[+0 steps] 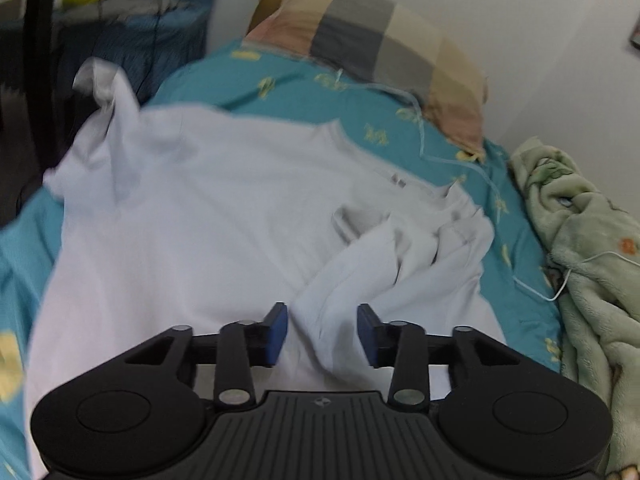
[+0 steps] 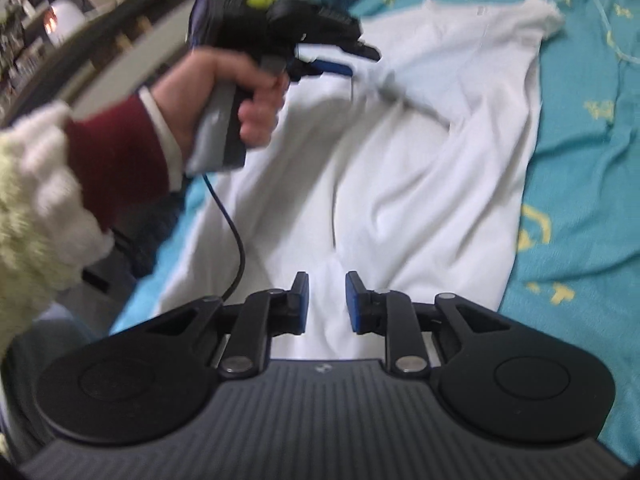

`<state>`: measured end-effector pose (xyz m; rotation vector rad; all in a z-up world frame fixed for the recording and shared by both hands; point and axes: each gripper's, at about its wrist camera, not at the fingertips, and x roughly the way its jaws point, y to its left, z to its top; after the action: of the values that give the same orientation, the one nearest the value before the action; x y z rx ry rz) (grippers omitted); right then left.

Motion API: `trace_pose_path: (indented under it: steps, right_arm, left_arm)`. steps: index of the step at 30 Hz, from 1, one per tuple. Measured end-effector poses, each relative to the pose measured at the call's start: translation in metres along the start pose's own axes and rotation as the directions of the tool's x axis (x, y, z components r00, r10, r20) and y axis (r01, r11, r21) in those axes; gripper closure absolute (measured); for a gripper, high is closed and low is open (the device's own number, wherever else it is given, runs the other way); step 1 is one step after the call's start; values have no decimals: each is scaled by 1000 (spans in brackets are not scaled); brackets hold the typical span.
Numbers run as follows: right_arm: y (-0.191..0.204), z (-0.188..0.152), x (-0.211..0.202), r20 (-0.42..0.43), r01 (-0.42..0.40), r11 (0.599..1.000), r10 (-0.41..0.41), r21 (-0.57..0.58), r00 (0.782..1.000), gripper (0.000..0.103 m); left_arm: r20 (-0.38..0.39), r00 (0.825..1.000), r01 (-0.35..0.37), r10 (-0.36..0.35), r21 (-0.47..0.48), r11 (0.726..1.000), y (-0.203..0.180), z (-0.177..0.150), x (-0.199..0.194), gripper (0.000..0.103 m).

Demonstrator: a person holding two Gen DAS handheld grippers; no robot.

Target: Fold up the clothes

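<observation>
Left wrist view: white T-shirt [image 1: 224,216], light, limp; grip the bunched sleeve beside the collar. Left gripper [image 1: 322,330] jaws half open astride a fold, unpinched; right gripper [image 2: 327,304] jaws narrowly parted, empty.

no readable text, labels, brands or numbers anywhere

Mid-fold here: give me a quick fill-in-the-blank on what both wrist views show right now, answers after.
1. The garment spread on the bed is ____ in colour.
2. The bedsheet under it is teal with ____ motifs.
3. The checked pillow lies at the head of the bed, beside the ____.
4. The left gripper has its jaws ____.

Missing words: white; yellow; wall; open
</observation>
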<state>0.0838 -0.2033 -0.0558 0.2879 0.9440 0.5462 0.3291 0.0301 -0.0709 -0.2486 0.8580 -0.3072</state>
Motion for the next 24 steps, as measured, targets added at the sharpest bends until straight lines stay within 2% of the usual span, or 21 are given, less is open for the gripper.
trace_pose_path:
  steps: [3, 6, 10, 13, 14, 16, 18, 20, 21, 22, 24]
  right_arm:
    - [-10, 5, -2, 23, -8, 998, 7, 56, 1000, 79]
    - [-17, 8, 3, 17, -7, 996, 6, 88, 1000, 79]
    - [-20, 11, 19, -4, -16, 992, 17, 122, 1000, 79]
    - [-24, 13, 28, -17, -24, 989, 26, 146, 1000, 79]
    - [-26, 14, 30, -19, -28, 988, 31, 155, 999, 79]
    - [-30, 15, 34, -22, -37, 985, 41, 171, 999, 79]
    - [-34, 17, 38, -28, -40, 982, 47, 186, 999, 79]
    - [-35, 16, 40, -33, -39, 981, 46, 189, 998, 79]
    - [-34, 15, 40, -34, -39, 981, 46, 188, 998, 79]
    - [-34, 15, 40, -34, -39, 982, 46, 186, 998, 79]
    - [-31, 13, 40, -37, -38, 983, 45, 179, 998, 79]
  left_arm:
    - [30, 999, 20, -23, 106, 994, -14, 25, -1, 47]
    - [24, 999, 33, -40, 265, 964, -43, 48, 18, 43]
    - [-31, 999, 43, -32, 492, 869, -87, 59, 66, 45]
    - [-86, 996, 63, -10, 635, 770, -117, 62, 104, 47]
    - [-107, 994, 75, -3, 670, 739, -124, 62, 116, 47]
    - [-168, 986, 115, 9, 713, 692, -131, 56, 134, 48]
    - [-203, 978, 125, 47, 751, 648, -134, 47, 147, 48]
    - [-197, 978, 115, 62, 767, 631, -135, 40, 151, 59]
    - [-192, 979, 111, 60, 764, 636, -134, 38, 151, 84]
    - [-182, 982, 106, 48, 745, 658, -132, 40, 148, 96]
    - [-152, 988, 89, 29, 710, 699, -129, 47, 139, 99]
